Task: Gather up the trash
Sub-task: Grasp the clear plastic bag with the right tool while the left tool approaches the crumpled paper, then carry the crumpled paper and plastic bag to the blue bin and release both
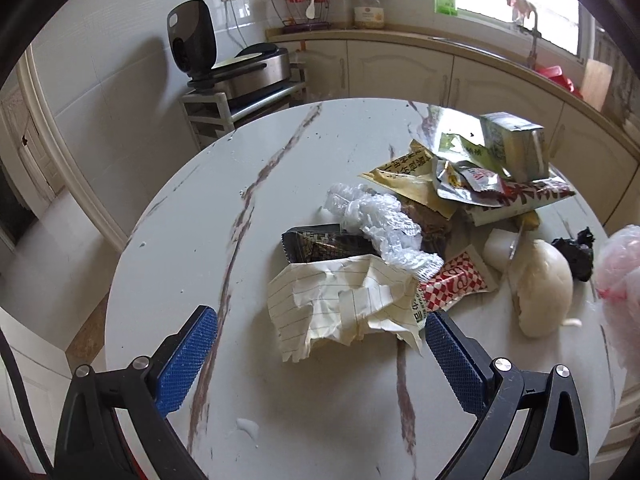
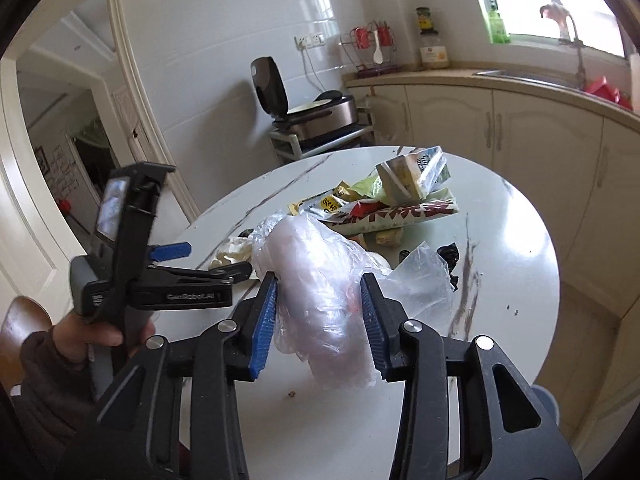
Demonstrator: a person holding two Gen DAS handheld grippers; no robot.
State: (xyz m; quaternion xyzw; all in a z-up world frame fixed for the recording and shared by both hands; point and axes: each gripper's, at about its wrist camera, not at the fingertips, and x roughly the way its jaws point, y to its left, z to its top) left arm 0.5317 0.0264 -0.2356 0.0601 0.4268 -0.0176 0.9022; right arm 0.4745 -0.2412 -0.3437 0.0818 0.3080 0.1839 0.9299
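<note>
Your right gripper (image 2: 319,324) grips the plastic bag (image 2: 320,280); your left gripper (image 1: 320,344) is open, near the crumpled paper (image 1: 344,304).

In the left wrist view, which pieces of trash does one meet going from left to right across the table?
crumpled lined paper → red-and-white checked wrapper → white bun → black scrap → clear plastic bag
</note>
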